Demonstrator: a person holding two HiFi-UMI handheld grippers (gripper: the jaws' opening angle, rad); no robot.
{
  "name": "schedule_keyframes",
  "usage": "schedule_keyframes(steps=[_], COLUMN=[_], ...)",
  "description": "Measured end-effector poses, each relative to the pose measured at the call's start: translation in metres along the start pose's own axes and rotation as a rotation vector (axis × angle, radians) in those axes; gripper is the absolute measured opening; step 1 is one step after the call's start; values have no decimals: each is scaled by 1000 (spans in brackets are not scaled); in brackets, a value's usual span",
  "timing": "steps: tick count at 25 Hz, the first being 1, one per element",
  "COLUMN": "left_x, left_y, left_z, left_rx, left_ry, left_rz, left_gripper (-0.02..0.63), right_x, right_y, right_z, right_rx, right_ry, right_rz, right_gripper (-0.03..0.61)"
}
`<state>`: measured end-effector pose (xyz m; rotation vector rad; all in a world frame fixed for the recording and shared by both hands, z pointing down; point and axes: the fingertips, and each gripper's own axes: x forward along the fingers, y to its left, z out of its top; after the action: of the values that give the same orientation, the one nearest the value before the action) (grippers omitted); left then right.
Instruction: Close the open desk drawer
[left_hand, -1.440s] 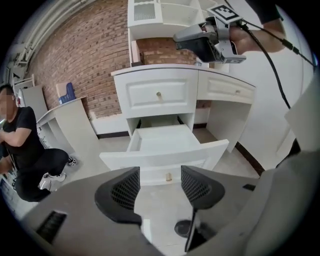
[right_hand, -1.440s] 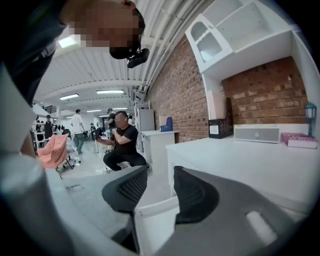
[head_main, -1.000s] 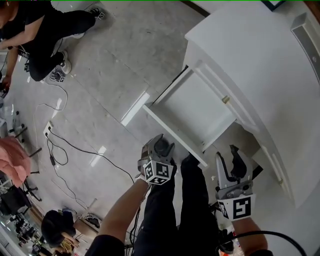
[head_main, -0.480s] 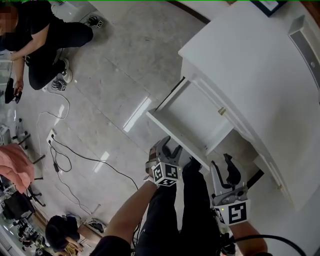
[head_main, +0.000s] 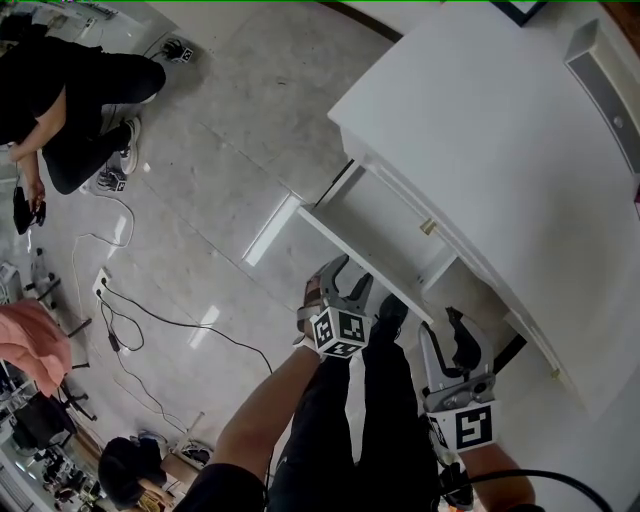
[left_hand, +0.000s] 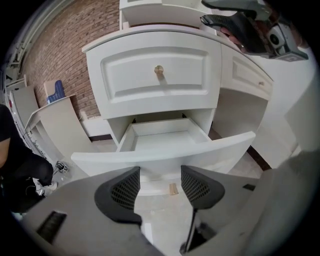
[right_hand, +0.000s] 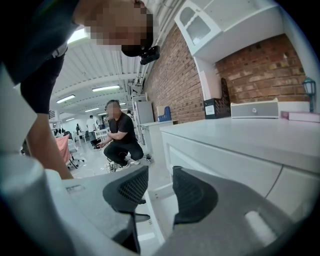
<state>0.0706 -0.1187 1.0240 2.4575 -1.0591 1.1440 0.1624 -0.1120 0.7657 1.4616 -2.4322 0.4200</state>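
Observation:
The white desk (head_main: 480, 130) has its lower drawer (head_main: 380, 240) pulled out, empty inside. My left gripper (head_main: 345, 278) is at the drawer's front panel (left_hand: 165, 152), jaws open with nothing between them; the panel lies just past its fingertips (left_hand: 125, 185). An upper drawer with a brass knob (left_hand: 158, 69) is shut. My right gripper (head_main: 458, 335) hangs to the right of the drawer, under the desk edge. Its jaws are closing, still apart and holding nothing. In the right gripper view (right_hand: 160, 187) it looks along the desk front.
A person in black (head_main: 70, 90) crouches on the floor at the far left. Cables (head_main: 130, 300) trail over the tiles. A pink-covered chair (head_main: 30, 345) stands at the left edge. My own legs (head_main: 370, 420) are right below the drawer. A grey box (head_main: 600, 70) sits on the desk.
My left gripper has moved toward the desk, and the drawer has slid partway in with it. The right gripper has stayed about where it was.

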Motion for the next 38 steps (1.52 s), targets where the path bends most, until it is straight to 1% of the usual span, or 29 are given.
schedule_keyframes(steps=[9,13,17,19,24,30,33,38], left_x=[33,47,56,61,79,88,97,108], left_y=[6,6,12,15,6,2,2,7], left_z=[36,43,50,56,88,122,126,119], left_rx=[11,13,13,11,9,8,10,5], left_ry=[-31,-38,-50,-57,-67,-79,-79,-70], left_rz=[4,1,3,4,8,4,0,6], left_gripper=[253,253,253,253,253,253,253,255], right_x=[-2,-5,-4,-3,-14,-22,-22,-15], right_y=[-12,-14,-8,-7,-28,-41,-41,-42], right_z=[-2,-11,-17,-17,-14,-3,-5,-12], right_rx=[22,24,73,75,84,96,97,97], right_ry=[-1,2,28,24,30,41,37,43], right_rz=[-12,-26,-27,-30,-29,-37,-40,-43], right_gripper=[153,152,150,150,149,147,147,147])
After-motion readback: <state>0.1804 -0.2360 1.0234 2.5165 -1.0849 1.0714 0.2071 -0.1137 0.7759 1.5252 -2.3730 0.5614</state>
